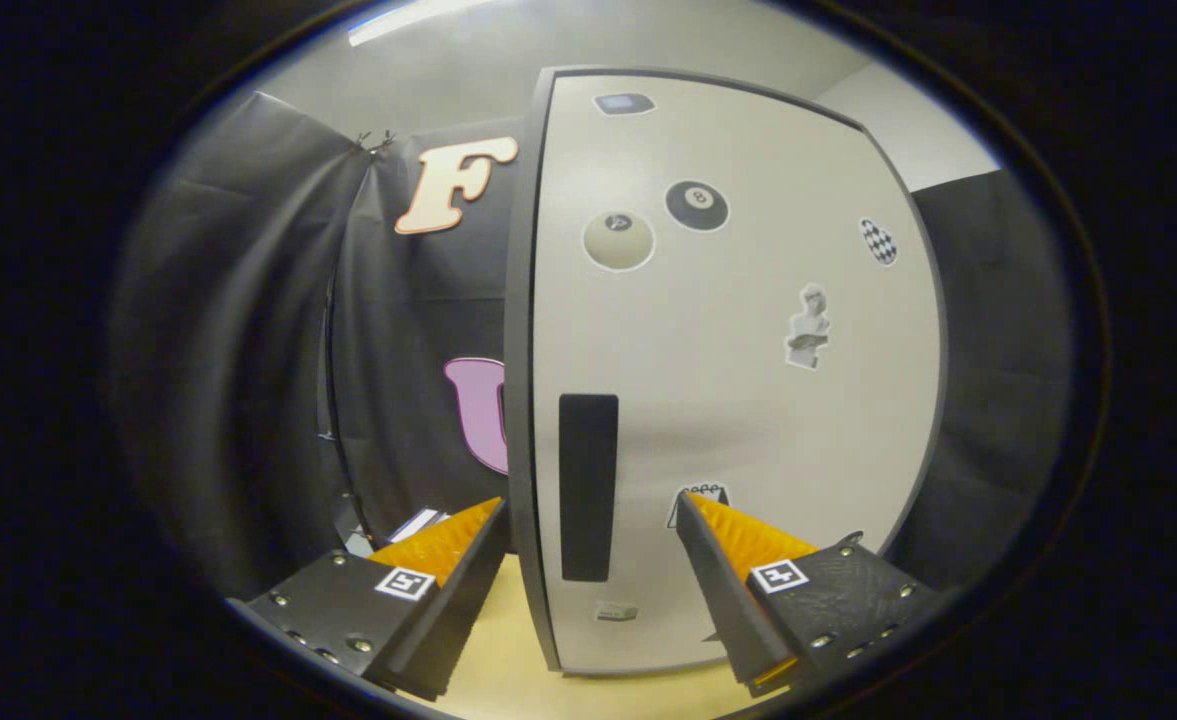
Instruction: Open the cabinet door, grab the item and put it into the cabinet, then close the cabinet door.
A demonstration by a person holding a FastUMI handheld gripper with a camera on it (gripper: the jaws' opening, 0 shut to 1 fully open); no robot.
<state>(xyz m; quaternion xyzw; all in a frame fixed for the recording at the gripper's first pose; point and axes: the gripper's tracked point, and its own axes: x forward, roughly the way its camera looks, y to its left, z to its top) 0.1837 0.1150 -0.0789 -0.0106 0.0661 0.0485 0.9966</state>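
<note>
**Fingers spread at the handle edge of the cabinet door**

Gripper view: I see the cabinet door [748, 330] standing right in front of me, a pale, flat panel with a dark frame along its left edge. It looks closed or nearly so; I cannot tell which from here. A tall, dark, rectangular handle slot [588, 486] sits low on the door, close to that left edge. Several stickers are scattered across the panel: a black eight ball [697, 205], a pale ball [618, 240] beside it, a checkered oval [878, 241] toward the right, a small statue bust [808, 326] near the middle, and a small dark badge [624, 103] at the top.

My gripper [588, 515] is wide apart and holds nothing. The handle slot and the door's left edge lie between the fingers; the right finger [723, 560] lies in front of the door face, the left finger [453, 555] off the door's edge. Below them I see a light wooden tabletop [508, 670]. Something small and white [418, 522] lies just beyond the left finger, too hidden to identify.
</note>
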